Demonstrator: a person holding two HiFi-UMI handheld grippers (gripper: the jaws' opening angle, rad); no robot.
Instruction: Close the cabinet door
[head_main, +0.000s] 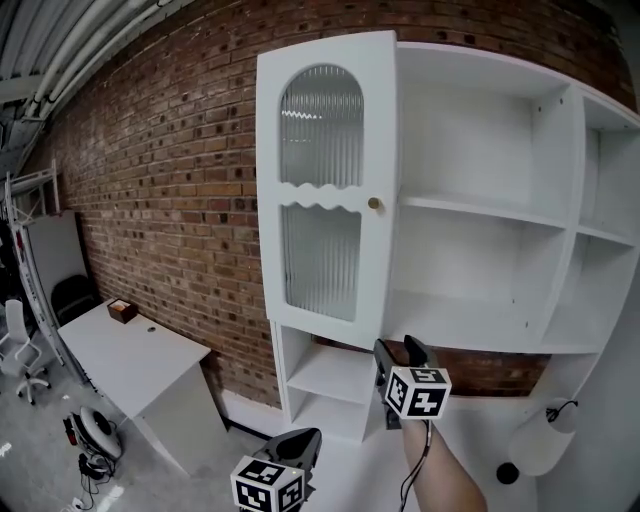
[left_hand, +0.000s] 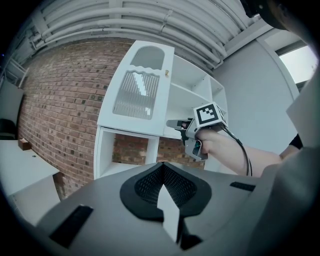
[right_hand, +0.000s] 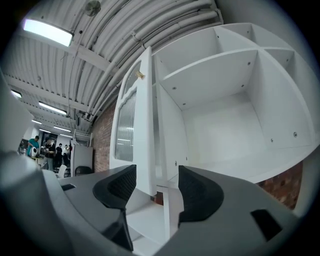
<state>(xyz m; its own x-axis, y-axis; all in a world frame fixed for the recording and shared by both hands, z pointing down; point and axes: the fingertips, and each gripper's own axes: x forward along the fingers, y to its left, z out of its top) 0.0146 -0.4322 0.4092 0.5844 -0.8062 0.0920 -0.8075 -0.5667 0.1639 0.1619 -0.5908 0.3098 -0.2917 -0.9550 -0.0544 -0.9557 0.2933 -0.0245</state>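
head view: the cabinet door (head_main: 325, 190) stands swung out at the left side of the cabinet (head_main: 480, 140), with bare shelves to the right of it. its knob (head_main: 374, 203) sits by the free edge. the right gripper (head_main: 402, 352) is raised just below that edge's lower corner. the left gripper (head_main: 297, 445) hangs lower and nearer, well apart from the door.

left gripper view: this gripper's jaws are pressed together with nothing between them. it has no part in this step; keep it low and out of the door's swing.

right gripper view: the jaws stand wide apart and hold nothing. the door's free edge shows in the gap, but the pads do not press on it. in my judgement no grip is needed. lay the left jaw flat on the door's knob face, close to the free edge. push right and away in one steady arc until the door meets the cabinet. ease off at the end to prevent rebound.
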